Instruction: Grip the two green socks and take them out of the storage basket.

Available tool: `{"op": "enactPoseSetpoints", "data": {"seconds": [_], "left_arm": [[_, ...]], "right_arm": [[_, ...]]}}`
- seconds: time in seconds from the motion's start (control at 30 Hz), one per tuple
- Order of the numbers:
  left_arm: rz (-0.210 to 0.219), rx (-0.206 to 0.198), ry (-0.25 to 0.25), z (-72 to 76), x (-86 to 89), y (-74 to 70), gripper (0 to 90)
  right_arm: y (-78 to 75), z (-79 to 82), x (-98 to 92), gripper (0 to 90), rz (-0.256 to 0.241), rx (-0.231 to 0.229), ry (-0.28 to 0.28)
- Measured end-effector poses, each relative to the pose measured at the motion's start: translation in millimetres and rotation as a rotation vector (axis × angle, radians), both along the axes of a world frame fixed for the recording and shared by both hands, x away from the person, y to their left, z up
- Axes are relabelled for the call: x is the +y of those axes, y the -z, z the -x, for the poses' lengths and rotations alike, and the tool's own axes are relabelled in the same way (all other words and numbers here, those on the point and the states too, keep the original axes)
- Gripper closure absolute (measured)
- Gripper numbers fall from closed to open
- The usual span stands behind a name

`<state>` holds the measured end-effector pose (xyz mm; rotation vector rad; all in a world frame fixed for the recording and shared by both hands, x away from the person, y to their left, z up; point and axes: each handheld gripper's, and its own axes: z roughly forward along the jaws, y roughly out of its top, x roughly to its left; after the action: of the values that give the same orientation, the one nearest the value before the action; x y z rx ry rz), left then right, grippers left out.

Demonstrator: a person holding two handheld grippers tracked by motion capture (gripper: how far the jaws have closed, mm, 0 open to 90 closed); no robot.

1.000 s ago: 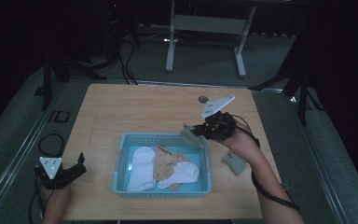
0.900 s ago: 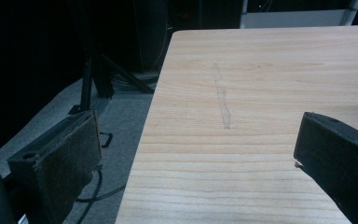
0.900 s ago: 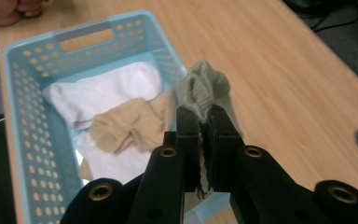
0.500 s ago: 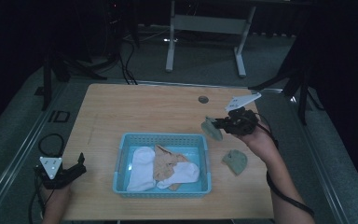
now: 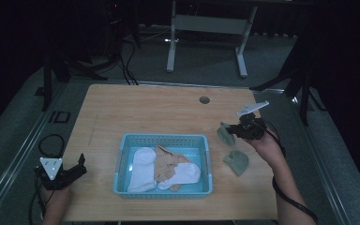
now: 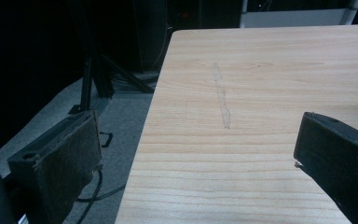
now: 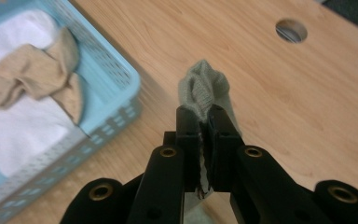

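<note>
My right gripper (image 5: 234, 131) is shut on a grey-green sock (image 5: 225, 134), which hangs just right of the light blue basket (image 5: 122, 154). In the right gripper view, the sock (image 7: 202, 87) bunches up above the closed jaws (image 7: 204, 114) over bare wood. A second grey-green sock (image 5: 236, 162) lies flat on the table near the person's right wrist. The basket holds white socks (image 5: 142, 168) and a tan sock (image 5: 166, 164). At the table's front left corner, my left gripper (image 5: 77, 169) is open with nothing between its jaws (image 6: 200, 135).
A round cable hole (image 5: 204, 100) sits in the wooden table (image 5: 145, 112) at the back right. The left gripper hangs at the table's left edge (image 6: 142, 140) over grey floor. Dark stands and a grey frame (image 5: 206, 23) stand behind the table.
My right gripper has carried the grey-green sock from the basket's right rim out to the right, near the sock that lies on the table. The left gripper has stayed put.
</note>
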<state>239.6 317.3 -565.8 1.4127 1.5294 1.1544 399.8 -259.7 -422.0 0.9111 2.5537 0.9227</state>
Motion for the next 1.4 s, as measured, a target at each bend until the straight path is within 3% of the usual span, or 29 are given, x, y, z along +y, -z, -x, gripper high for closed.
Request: {"op": "enactPoseSetpoints", "data": {"seconds": [0.2, 0.63, 0.73, 0.83, 0.87, 0.97, 1.4], "left_arm": [[0.001, 0.000, 0.000, 0.0, 0.1, 0.0, 0.4], [0.001, 0.001, 0.001, -0.1, 0.1, 0.0, 0.4], [0.001, 0.001, 0.001, 0.0, 0.1, 0.0, 0.4], [0.001, 0.002, 0.001, -0.1, 0.2, 0.0, 0.4], [0.001, 0.001, 0.001, -0.1, 0.2, 0.0, 0.4], [0.000, 0.002, 0.001, -0.1, 0.1, -0.1, 0.4], [-0.001, 0.001, 0.000, -0.1, -0.2, 0.0, 0.4]], "right_arm": [[24.3, -7.4, -6.0, 85.3, 0.017, 0.035, 0.034], [77.1, -10.7, -5.5, 84.9, -0.034, 0.118, 0.058], [83.4, -10.1, -5.3, 84.2, -0.037, 0.126, 0.057], [84.6, -8.9, -5.3, 79.9, -0.050, 0.130, 0.061], [83.2, -8.2, -5.7, 71.1, -0.056, 0.123, 0.060], [78.0, -4.8, -6.0, 55.5, -0.058, 0.100, 0.060], [55.9, 6.7, -31.9, 29.3, -0.161, 0.017, 0.163]]}}
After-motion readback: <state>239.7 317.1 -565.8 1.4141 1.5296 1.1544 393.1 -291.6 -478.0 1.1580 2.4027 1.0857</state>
